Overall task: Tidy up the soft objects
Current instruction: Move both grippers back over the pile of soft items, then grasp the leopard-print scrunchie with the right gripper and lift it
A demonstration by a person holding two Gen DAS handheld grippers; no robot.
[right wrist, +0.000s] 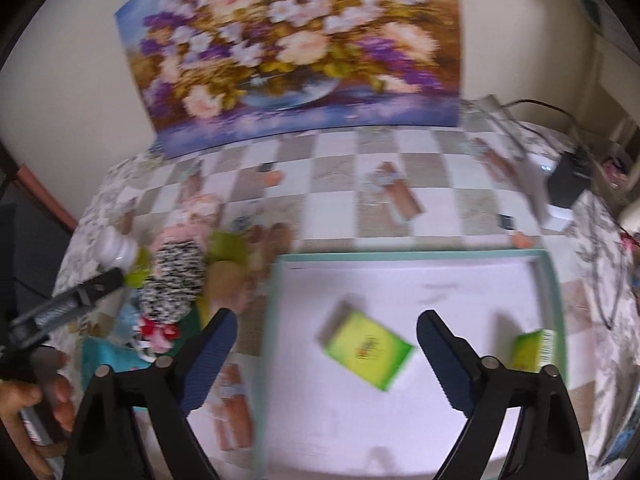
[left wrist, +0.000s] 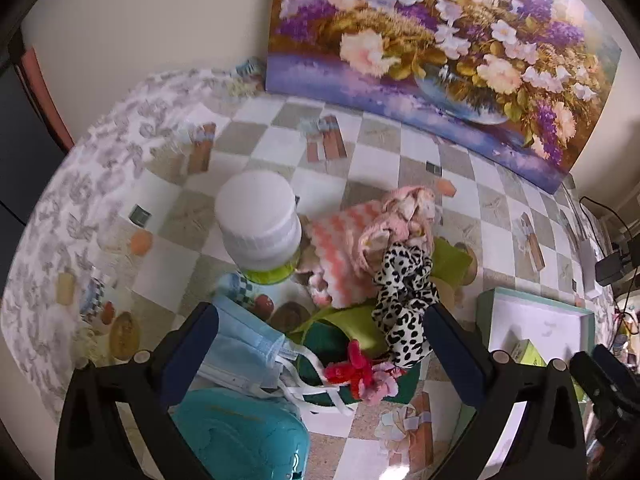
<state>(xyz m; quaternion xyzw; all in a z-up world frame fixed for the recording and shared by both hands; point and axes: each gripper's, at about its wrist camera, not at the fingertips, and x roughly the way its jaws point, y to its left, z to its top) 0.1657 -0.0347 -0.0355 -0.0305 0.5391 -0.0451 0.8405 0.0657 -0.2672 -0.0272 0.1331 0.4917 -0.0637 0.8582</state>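
A: Why does the left gripper (left wrist: 320,344) hang over that heap and not over the box?

B: I'd judge it is choosing its next soft thing. Its jaws stand wide, nothing pressed between them, and below them lie the pale blue pleated face mask with white ear loops (left wrist: 248,352), the black-and-white spotted fabric scrunchie (left wrist: 404,300) and the small red and pink fuzzy flower (left wrist: 360,368), all bunched on a dark green cloth (left wrist: 324,344).

A: And the pink and white knitted piece (left wrist: 340,248)?

B: Just behind those, toward the flower painting on canvas (left wrist: 440,52) that leans at the table's far edge. The white-capped plastic bottle with yellow-green contents (left wrist: 260,224) stands touching the heap on its left; it is hard, so likely not part of the sorting.

A: What holds what?

B: The shallow white cardboard box with a teal rim (right wrist: 416,256) sits toward the table's right side, well apart from the heap. Inside are only two yellow-green cartons: one small yellow-green carton lying flat (right wrist: 368,348) near the middle, one yellow-green carton with a barcode (right wrist: 532,348) against the right wall. No soft item is in it that I can see.

A: The right gripper (right wrist: 326,354)?

B: Over that box, jaws wide and empty. The checked tablecloth (right wrist: 400,168) is otherwise fairly bare there.
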